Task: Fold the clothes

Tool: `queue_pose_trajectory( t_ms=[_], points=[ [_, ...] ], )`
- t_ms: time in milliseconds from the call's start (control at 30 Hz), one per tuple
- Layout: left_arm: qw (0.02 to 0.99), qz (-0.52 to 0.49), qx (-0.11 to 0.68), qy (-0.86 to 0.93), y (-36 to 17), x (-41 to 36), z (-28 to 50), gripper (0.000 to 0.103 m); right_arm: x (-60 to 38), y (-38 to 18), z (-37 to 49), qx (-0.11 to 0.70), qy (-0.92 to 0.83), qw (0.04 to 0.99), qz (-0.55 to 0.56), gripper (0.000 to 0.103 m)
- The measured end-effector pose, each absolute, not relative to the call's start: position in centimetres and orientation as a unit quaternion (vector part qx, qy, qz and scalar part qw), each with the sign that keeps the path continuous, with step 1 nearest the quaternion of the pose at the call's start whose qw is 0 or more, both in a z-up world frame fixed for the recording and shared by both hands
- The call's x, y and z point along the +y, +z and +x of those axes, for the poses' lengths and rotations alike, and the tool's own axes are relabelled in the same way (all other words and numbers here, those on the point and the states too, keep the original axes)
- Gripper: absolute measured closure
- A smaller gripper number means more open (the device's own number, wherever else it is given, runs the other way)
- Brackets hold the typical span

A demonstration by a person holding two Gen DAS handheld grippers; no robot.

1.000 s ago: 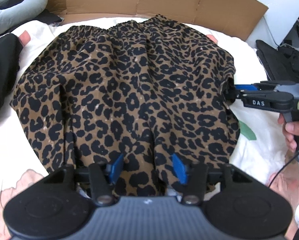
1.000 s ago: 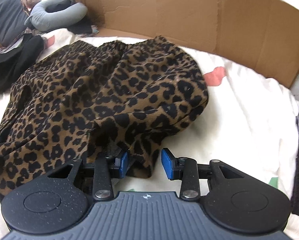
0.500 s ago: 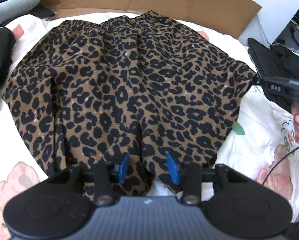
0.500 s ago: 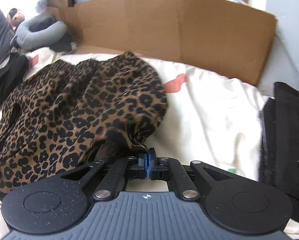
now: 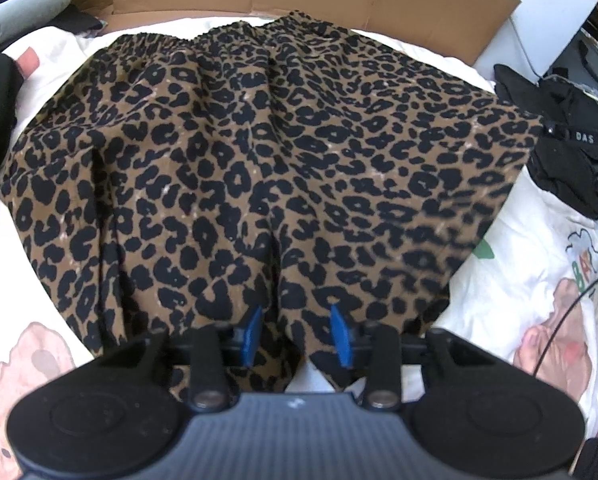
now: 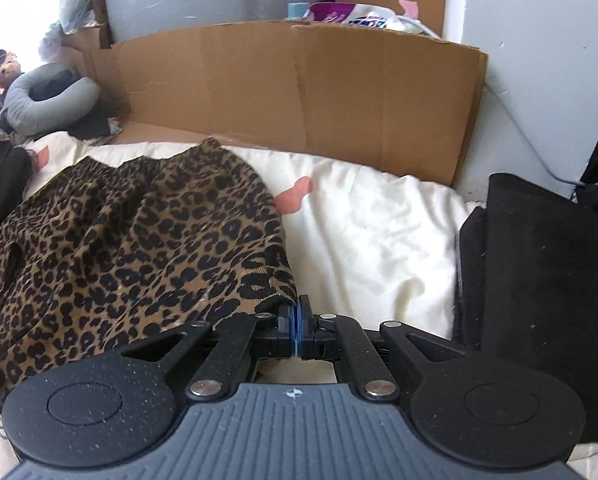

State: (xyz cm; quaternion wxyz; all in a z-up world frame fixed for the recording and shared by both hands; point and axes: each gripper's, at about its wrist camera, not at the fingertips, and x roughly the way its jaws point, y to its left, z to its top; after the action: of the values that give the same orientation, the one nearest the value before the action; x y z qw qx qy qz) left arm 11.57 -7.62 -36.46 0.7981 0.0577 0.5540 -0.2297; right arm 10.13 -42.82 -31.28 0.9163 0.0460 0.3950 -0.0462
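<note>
A leopard-print garment lies spread on the white bedsheet, its elastic waistband at the far end. My left gripper hovers at the near hem. Its jaws are closing, with a fold of hem between the blue pads, which do not press it. In the left wrist view my right gripper is shut on the garment's right corner and holds it stretched out. The right wrist view shows the same gripper with its pads together on that leopard corner, and the rest of the garment trailing to the left.
A cardboard wall stands along the far edge of the bed. Folded black clothes lie to the right, and more black cloth beside the right gripper. A grey neck pillow rests at the far left. A thin cable crosses the sheet.
My right gripper has shut on the garment's right edge and drawn it out to the right and upward, flattening the fabric. The left gripper's jaws have narrowed around the near hem.
</note>
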Motion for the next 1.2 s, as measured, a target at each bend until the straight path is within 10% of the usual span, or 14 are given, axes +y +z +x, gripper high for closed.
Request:
queue_pose_trajectory(
  t_ms=[400,800,900,1033,1200],
  points=[
    [0.79,0.046,0.55,-0.266,-34.9,-7.5,10.3,0.067,-45.6,-34.9,11.4,0.434,-0.09,0.894,0.069,0.103],
    [0.774,0.02,0.568,-0.28,-35.3,-9.8,10.5,0.046,-45.8,-35.8,11.7,0.449,-0.084,0.887,0.07,0.103],
    [0.774,0.022,0.578,-0.259,-35.9,-10.1,11.2,0.055,-45.9,-35.9,11.8,0.45,-0.083,0.886,0.07,0.103],
    [0.761,0.025,0.588,-0.274,-35.9,-10.2,11.2,0.098,-46.0,-35.9,11.9,0.451,-0.082,0.886,0.067,0.103],
    [0.755,0.064,0.584,-0.291,-34.9,-9.7,10.3,0.1,-46.2,-35.6,12.2,0.447,-0.085,0.888,0.064,0.103]
  ],
)
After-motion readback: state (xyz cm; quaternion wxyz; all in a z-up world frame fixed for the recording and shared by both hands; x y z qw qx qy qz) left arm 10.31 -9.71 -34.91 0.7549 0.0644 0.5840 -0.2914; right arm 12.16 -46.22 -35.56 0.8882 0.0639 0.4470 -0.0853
